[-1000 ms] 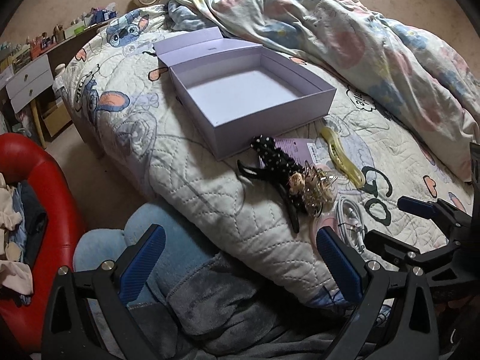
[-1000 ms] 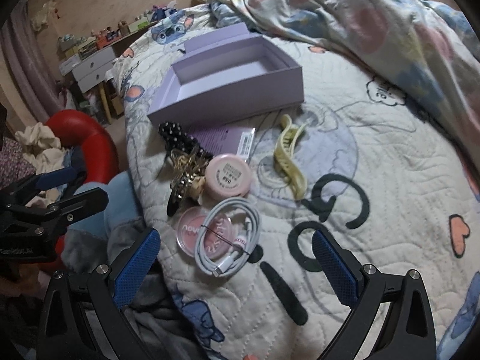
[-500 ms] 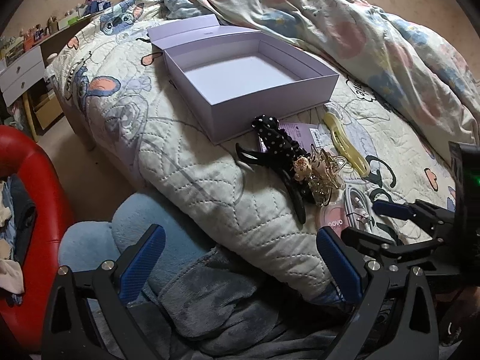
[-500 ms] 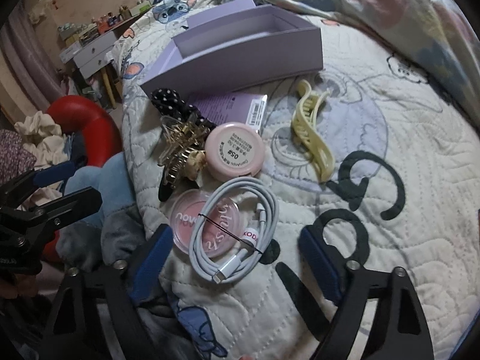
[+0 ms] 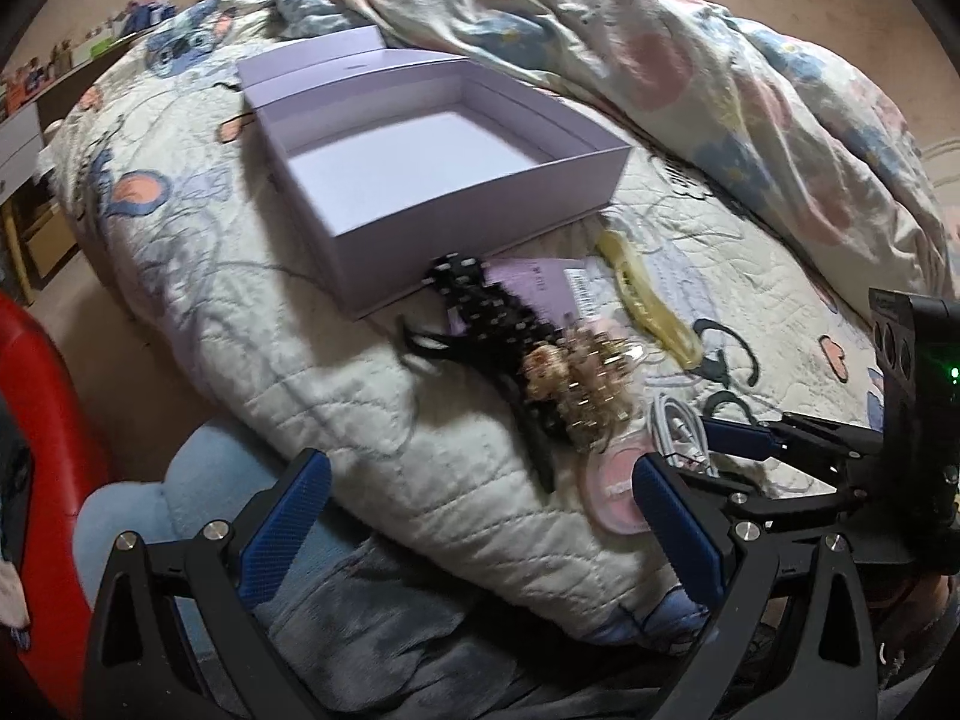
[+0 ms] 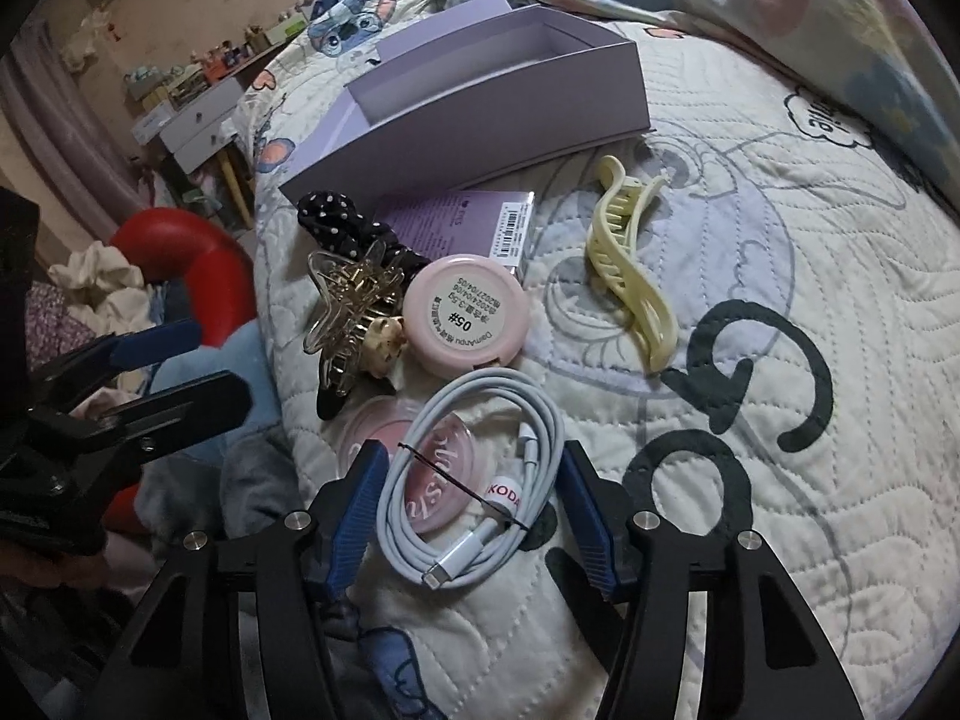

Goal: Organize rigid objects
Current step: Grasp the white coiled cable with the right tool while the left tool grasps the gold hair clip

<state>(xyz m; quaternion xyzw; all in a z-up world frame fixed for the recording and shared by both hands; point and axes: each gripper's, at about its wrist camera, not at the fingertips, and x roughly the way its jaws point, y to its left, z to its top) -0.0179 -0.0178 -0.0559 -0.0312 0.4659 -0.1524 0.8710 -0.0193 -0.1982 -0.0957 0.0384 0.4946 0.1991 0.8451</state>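
**K:** Status: right gripper (image 6: 465, 495) jaws half open, straddling the coiled white charging cable (image 6: 474, 486) at the near edge of the bed (image 6: 780, 540). Not gripping yet, pads look just clear of the coil.

**M:** Left gripper (image 5: 474, 531)?

**K:** Wide open, holding nothing, hanging off the near-left bed edge. Lavender box (image 5: 432, 174) sits far-left on the quilt, nothing inside.

**M:** Risks?

**K:** Cable lies on top of a clear pink compact (image 6: 414, 468). Closing low likely pinches the compact too or shoves it off the edge. Coil is held by one thin tie, so loops may squash and slip out.

**M:** Neighbours?

**K:** Pink round compact (image 6: 465, 315) and gold star claw clip (image 6: 348, 312) just beyond the cable, yellow claw clip (image 6: 630, 264) further right. Lifting could snag the gold clip if a loop drags.
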